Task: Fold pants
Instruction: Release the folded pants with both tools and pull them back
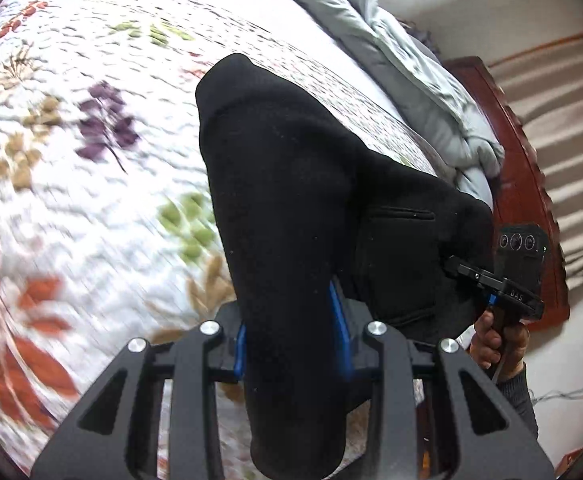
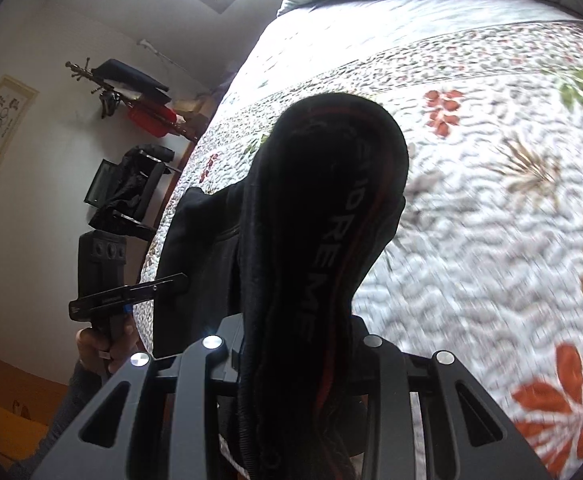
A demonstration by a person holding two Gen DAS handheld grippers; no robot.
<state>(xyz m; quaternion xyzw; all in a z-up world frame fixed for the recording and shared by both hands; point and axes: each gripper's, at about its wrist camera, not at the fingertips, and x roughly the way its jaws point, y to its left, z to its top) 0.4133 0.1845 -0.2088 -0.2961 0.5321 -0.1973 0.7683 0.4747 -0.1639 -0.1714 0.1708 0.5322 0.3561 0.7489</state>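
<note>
Black pants [image 1: 283,184] hang bunched over a floral quilt, held up between both grippers. My left gripper [image 1: 291,340] is shut on one bunched end, its blue pads [image 1: 341,332] pressing the cloth from both sides. In the right wrist view my right gripper [image 2: 291,344] is shut on the pants [image 2: 331,200] at the waistband, where white lettering and a red stripe show. The right gripper [image 1: 457,266] shows at the right of the left wrist view, a hand [image 1: 495,340] on its handle. The left gripper [image 2: 171,282] appears at the left of the right wrist view.
The bed's quilt [image 1: 91,200] [image 2: 491,220] spreads under the pants. A grey duvet [image 1: 423,92] lies bunched along its far side by a red-brown wooden bed end [image 1: 523,184]. Beside the bed stand a black shelf with clutter [image 2: 131,192] and a wall rack [image 2: 131,92].
</note>
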